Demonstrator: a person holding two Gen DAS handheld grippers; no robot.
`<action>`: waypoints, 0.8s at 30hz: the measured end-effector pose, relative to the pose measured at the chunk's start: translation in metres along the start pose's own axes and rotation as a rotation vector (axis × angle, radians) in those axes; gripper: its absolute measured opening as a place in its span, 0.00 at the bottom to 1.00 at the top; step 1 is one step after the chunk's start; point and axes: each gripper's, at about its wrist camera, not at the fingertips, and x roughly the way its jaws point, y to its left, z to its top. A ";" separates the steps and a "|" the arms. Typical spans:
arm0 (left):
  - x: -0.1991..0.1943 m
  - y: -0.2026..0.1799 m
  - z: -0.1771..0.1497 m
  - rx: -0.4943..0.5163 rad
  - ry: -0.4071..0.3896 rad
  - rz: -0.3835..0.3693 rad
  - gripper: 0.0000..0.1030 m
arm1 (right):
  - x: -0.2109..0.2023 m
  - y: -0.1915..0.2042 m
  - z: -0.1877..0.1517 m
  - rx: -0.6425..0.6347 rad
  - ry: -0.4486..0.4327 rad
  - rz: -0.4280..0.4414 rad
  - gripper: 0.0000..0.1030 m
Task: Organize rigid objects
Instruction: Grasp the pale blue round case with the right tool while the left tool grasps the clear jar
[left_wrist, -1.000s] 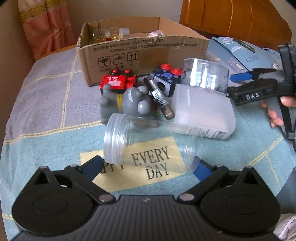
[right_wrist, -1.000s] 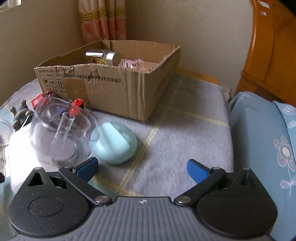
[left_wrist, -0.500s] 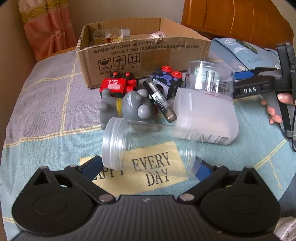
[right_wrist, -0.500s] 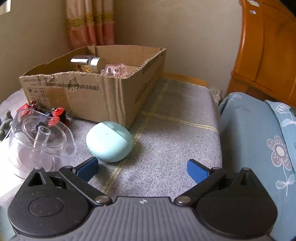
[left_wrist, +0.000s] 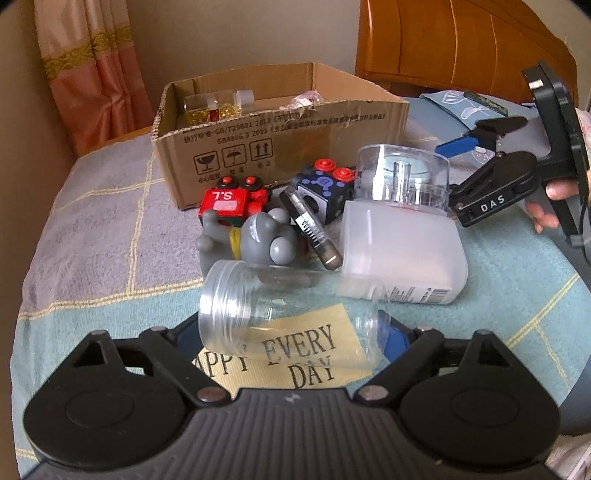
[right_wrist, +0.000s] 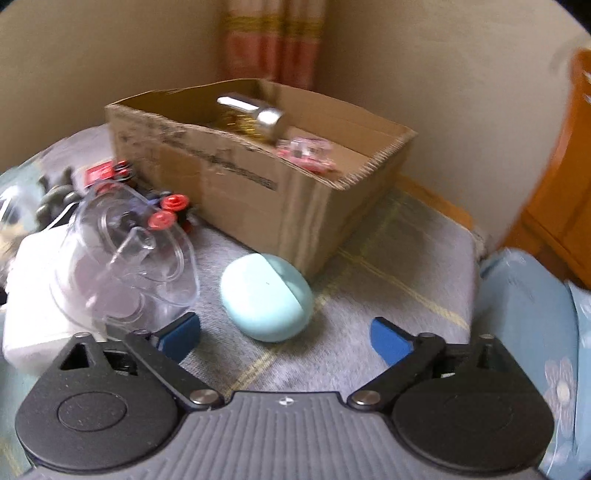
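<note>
The left claw (left_wrist: 291, 338) is closed on a clear jar (left_wrist: 288, 308), its blue pads pressing the jar's two sides; the jar lies on its side with its threaded open mouth turned to the left, above a yellow patch on the bed cover (left_wrist: 92, 221) lettered "EVERY DAY". Just beyond the jar sits a grey toy figure (left_wrist: 255, 238), and to its right a frosted white bottle (left_wrist: 402, 251) lies on its side. A dark tube (left_wrist: 312, 230) leans between the figure and the bottle. Behind them stand a red toy block (left_wrist: 231, 201), a dark blue cube with red knobs (left_wrist: 323, 188) and a clear round container (left_wrist: 404, 179) resting on the bottle. Farther back is an open cardboard box (left_wrist: 280, 136) with small items inside.

The right claw (right_wrist: 286, 338) is spread wide, gripping nothing, its blue pads apart over the grey cover. A mint-green rounded case (right_wrist: 267, 297) lies just ahead of it, close to the box's corner. This view is blurred.
</note>
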 end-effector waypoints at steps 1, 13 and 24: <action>0.000 0.000 0.000 -0.003 -0.001 0.000 0.88 | 0.000 -0.002 0.002 -0.017 0.002 0.030 0.88; -0.001 -0.003 -0.002 -0.007 -0.002 0.016 0.88 | 0.010 -0.021 0.016 -0.038 0.025 0.215 0.58; -0.006 -0.002 -0.005 0.013 0.004 0.024 0.88 | -0.016 -0.004 -0.003 0.070 0.045 0.096 0.57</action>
